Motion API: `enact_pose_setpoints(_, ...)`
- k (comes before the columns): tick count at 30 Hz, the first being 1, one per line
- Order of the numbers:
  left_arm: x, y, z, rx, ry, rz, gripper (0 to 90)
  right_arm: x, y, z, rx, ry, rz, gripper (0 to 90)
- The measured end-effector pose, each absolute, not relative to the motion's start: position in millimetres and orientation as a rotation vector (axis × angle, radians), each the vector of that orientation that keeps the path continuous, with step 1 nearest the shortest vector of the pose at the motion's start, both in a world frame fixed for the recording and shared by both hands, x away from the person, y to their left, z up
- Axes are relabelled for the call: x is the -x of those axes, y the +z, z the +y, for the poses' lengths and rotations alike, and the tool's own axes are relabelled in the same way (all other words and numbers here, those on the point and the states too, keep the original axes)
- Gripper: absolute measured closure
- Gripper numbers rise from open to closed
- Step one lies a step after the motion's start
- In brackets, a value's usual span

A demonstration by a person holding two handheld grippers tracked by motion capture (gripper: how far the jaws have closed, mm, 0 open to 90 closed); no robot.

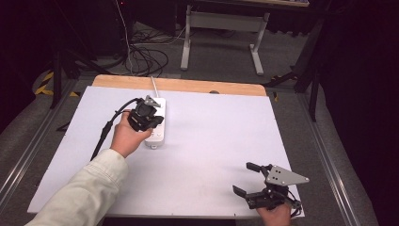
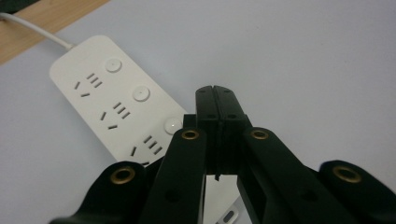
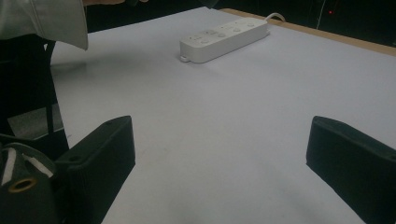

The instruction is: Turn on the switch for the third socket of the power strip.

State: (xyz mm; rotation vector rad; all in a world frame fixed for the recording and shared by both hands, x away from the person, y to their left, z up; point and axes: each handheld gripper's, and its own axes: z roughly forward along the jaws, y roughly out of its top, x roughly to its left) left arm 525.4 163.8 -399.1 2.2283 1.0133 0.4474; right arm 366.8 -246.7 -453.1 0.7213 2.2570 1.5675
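The power strip [image 1: 156, 123] lies flat on the white table [image 1: 211, 141], toward its far left, with its cord [image 1: 154, 86] running off over the wooden far edge. In the high view the left tongs [image 1: 151, 118] are held above the strip, covering its middle, so the face of the strip is mostly hidden there. The left gripper view supplies that detail: three round white buttons [image 2: 140, 93] in a row, each beside a set of socket slots, and the left tongs' jaws pressed together with nothing between them, their tips over bare table just beside the strip's long edge. Whether the tips touch the table cannot be told. In the high view the right tongs [image 1: 246, 179] sit at the near right corner of the table, well apart from the strip, jaws spread wide and empty. The right gripper view shows the strip's near end and side wall [image 3: 219, 49] from low down, and a pale sleeve [image 3: 44, 21] at upper left.
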Motion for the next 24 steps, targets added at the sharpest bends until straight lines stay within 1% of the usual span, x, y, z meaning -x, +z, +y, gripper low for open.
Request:
enact_pose_setpoints(13,-516.9,-384.7,170.9,-2.175,0.426,0.976,90.0,-367.2,-453.4,-247.2,-0.723,1.565,2.259,8.6)
enact_pose_setpoints(19,-504.7,-374.6,172.9,-2.149,0.409,0.927,89.6,-366.9,-453.1,-247.5,-0.726,1.566,2.257,8.6)
enact_pose_setpoints(23,-492.0,-365.5,173.7,-2.133,0.430,0.888,89.2,-366.2,-453.0,-247.4,-0.717,1.568,2.256,8.6)
enact_pose_setpoints(24,-488.3,-362.7,174.0,-2.127,0.430,0.875,87.8,-365.9,-452.8,-247.5,-0.721,1.569,2.256,8.6)
